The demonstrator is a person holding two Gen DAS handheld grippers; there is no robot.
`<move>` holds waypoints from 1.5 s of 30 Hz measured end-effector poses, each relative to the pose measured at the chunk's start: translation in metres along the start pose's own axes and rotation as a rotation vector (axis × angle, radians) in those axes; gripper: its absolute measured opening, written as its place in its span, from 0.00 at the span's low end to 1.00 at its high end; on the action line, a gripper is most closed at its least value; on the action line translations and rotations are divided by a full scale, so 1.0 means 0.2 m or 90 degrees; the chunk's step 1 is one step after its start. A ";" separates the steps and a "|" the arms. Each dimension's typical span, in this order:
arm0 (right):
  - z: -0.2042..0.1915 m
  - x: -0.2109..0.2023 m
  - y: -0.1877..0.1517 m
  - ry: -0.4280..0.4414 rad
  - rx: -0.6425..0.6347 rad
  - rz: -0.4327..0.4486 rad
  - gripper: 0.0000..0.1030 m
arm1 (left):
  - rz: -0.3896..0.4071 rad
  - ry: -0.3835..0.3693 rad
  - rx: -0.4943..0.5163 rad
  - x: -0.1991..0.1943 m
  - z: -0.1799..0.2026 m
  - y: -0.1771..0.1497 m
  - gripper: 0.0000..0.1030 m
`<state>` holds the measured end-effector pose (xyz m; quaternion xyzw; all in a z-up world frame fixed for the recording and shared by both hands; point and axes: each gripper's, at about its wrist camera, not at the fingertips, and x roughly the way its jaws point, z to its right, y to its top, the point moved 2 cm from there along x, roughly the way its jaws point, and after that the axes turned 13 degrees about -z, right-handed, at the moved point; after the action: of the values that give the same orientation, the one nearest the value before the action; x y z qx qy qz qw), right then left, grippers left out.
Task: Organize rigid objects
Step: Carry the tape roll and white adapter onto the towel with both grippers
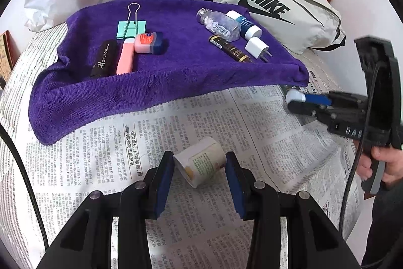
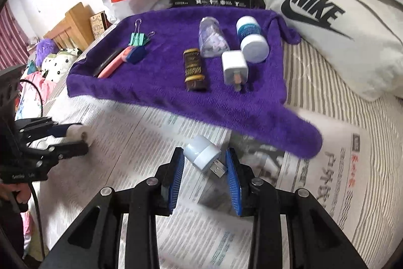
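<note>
left gripper (image 1: pixel 199 165), lower centre of its view: jaws closed on a small labelled jar (image 1: pixel 201 163) held on its side above the newspaper (image 1: pixel 176 122). right gripper (image 2: pixel 204 160), lower centre of its view: jaws closed on a white usb light (image 2: pixel 202 154), plug toward lower right. purple towel (image 1: pixel 161 82), mid frame, carries two groups: left, a binder clip (image 1: pixel 131 28), black tube (image 1: pixel 103 58), pink stick (image 1: pixel 125 57) and lip balm tin (image 1: pixel 148 43); right, a clear bottle (image 1: pixel 219 23), white-capped bottle (image 1: pixel 244 24), dark tube (image 1: pixel 231 49) and charger (image 1: pixel 255 47). bags and a black box line the upper edge.
</note>
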<state>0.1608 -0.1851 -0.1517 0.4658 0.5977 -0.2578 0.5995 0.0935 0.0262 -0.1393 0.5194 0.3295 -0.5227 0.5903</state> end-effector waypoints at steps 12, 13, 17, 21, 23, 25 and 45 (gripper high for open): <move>-0.07 -0.11 0.02 0.016 -0.015 0.025 0.33 | 0.024 0.002 -0.003 -0.10 -0.02 0.04 0.38; -0.08 -0.13 0.03 0.022 -0.020 0.030 0.33 | 0.028 0.004 -0.004 -0.11 -0.02 0.05 0.38; -0.10 -0.17 0.11 0.037 -0.033 0.039 0.33 | 0.041 0.008 0.002 -0.15 -0.02 0.10 0.38; -0.10 -0.17 0.20 0.033 -0.037 0.044 0.33 | 0.051 0.014 0.003 -0.18 -0.05 0.16 0.38; -0.09 -0.17 0.24 0.036 -0.035 0.045 0.33 | 0.053 0.016 0.005 -0.19 -0.06 0.19 0.38; -0.07 -0.16 0.28 0.035 -0.032 0.044 0.33 | 0.056 0.018 0.006 -0.19 -0.07 0.23 0.38; -0.23 0.15 0.54 0.047 -0.105 -0.027 0.33 | 0.051 0.034 -0.008 -0.15 -0.26 0.40 0.38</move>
<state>0.2366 -0.0904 -0.1460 0.4110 0.6484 -0.2032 0.6078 0.1714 0.0784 -0.1019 0.5423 0.3275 -0.4826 0.6048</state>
